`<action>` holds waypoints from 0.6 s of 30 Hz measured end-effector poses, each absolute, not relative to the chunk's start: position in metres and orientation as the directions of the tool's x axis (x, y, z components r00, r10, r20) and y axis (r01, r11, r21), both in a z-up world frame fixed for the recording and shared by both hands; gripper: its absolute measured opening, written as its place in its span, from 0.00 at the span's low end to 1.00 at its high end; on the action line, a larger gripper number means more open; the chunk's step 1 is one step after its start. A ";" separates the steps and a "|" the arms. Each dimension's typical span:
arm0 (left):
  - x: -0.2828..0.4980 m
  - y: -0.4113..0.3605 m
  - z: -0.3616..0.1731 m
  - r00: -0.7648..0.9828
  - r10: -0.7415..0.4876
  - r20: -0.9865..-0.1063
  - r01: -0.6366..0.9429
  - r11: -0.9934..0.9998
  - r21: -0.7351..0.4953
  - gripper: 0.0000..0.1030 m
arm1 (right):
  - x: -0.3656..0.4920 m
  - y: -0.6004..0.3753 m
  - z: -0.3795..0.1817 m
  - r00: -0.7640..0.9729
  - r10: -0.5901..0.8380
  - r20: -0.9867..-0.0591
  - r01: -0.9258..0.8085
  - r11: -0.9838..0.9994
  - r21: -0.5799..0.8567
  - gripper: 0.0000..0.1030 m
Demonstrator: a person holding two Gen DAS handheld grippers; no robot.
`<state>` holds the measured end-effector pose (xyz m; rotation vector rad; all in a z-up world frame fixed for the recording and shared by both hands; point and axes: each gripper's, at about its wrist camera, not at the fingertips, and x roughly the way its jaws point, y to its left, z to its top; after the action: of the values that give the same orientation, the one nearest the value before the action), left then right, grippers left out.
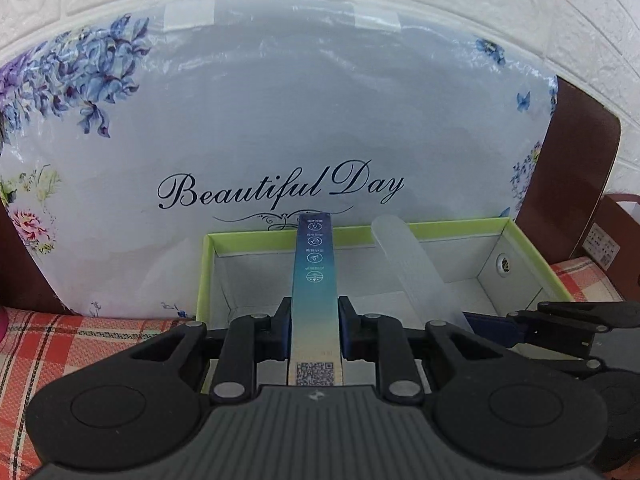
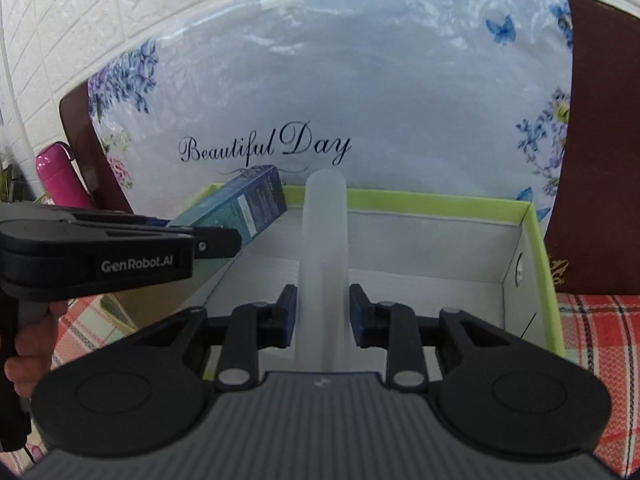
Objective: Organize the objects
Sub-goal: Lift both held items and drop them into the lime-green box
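Note:
My left gripper [image 1: 314,328] is shut on a long blue-to-teal carton [image 1: 314,264], which points forward over the near wall of an open white box with a lime-green rim [image 1: 440,226]. My right gripper [image 2: 323,312] is shut on a frosted translucent case [image 2: 323,236], which also reaches out over the green-rimmed box [image 2: 440,199]. In the right wrist view the left gripper [image 2: 208,232] comes in from the left with the carton [image 2: 240,200] above the box's left wall. The left wrist view shows the frosted case [image 1: 408,264] slanting in from the right gripper [image 1: 476,320].
A large plastic-wrapped floral cushion [image 1: 280,120] printed "Beautiful Day" leans right behind the box against a dark brown board [image 2: 600,140]. Red plaid cloth [image 1: 60,344] covers the surface. A pink bottle [image 2: 60,176] stands at the left. A hand [image 2: 28,356] holds the left gripper's handle.

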<state>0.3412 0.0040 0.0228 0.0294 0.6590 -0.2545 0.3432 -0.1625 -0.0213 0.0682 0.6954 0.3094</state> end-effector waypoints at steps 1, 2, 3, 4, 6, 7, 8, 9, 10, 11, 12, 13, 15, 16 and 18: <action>0.343 0.004 0.020 0.756 -0.219 -0.616 0.241 0.969 -0.049 0.22 | 0.347 -0.161 -0.024 0.716 0.302 -0.629 -0.259 0.952 0.162 0.26; 0.345 0.004 0.017 0.753 -0.214 -0.622 0.237 0.970 -0.046 0.22 | 0.350 -0.158 -0.028 0.704 0.302 -0.642 -0.265 0.951 0.157 0.26; 0.348 0.005 0.014 0.756 -0.212 -0.620 0.236 0.971 -0.045 0.23 | 0.353 -0.156 -0.031 0.688 0.308 -0.657 -0.275 0.949 0.156 0.27; 0.349 0.006 0.012 0.759 -0.214 -0.614 0.240 0.970 -0.042 0.35 | 0.356 -0.155 -0.034 0.672 0.317 -0.669 -0.286 0.945 0.161 0.33; 0.348 0.007 0.012 0.771 -0.202 -0.604 0.228 0.973 -0.034 0.71 | 0.358 -0.155 -0.035 0.669 0.312 -0.675 -0.277 0.947 0.163 0.57; 0.345 0.008 0.013 0.784 -0.193 -0.590 0.217 0.976 -0.031 0.78 | 0.357 -0.156 -0.035 0.674 0.308 -0.671 -0.275 0.948 0.160 0.68; 0.341 0.010 0.016 0.798 -0.189 -0.572 0.213 0.977 -0.026 0.78 | 0.355 -0.158 -0.033 0.679 0.312 -0.664 -0.279 0.947 0.160 0.69; 0.338 0.011 0.020 0.805 -0.191 -0.561 0.217 0.976 -0.022 0.78 | 0.352 -0.160 -0.031 0.687 0.318 -0.654 -0.281 0.945 0.165 0.70; 0.335 0.012 0.024 0.809 -0.190 -0.556 0.217 0.976 -0.018 0.78 | 0.349 -0.162 -0.028 0.694 0.321 -0.644 -0.281 0.945 0.168 0.73; 0.332 0.012 0.028 0.813 -0.185 -0.553 0.212 0.977 -0.015 0.78 | 0.346 -0.164 -0.024 0.705 0.317 -0.635 -0.276 0.947 0.167 0.75; 0.328 0.013 0.033 0.815 -0.178 -0.551 0.204 0.979 -0.013 0.78 | 0.342 -0.166 -0.020 0.717 0.313 -0.622 -0.271 0.948 0.164 0.79; 0.322 0.013 0.038 0.818 -0.171 -0.549 0.196 0.981 -0.014 0.78 | 0.337 -0.169 -0.014 0.736 0.308 -0.603 -0.265 0.951 0.161 0.81; 0.308 0.013 0.049 0.825 -0.168 -0.540 0.188 0.982 -0.017 0.78 | 0.325 -0.175 -0.001 0.767 0.300 -0.567 -0.251 0.954 0.165 0.85; 0.298 0.014 0.055 0.830 -0.168 -0.531 0.184 0.983 -0.023 0.78 | 0.317 -0.178 0.005 0.782 0.297 -0.548 -0.246 0.955 0.166 0.90; 0.276 0.019 0.067 0.843 -0.170 -0.509 0.168 0.984 -0.051 0.79 | 0.295 -0.183 0.019 0.817 0.287 -0.499 -0.247 0.958 0.146 0.98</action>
<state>0.2761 0.0193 0.0670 -0.0040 0.5382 -0.1786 0.2946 -0.1829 0.0191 0.0756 0.5439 0.2851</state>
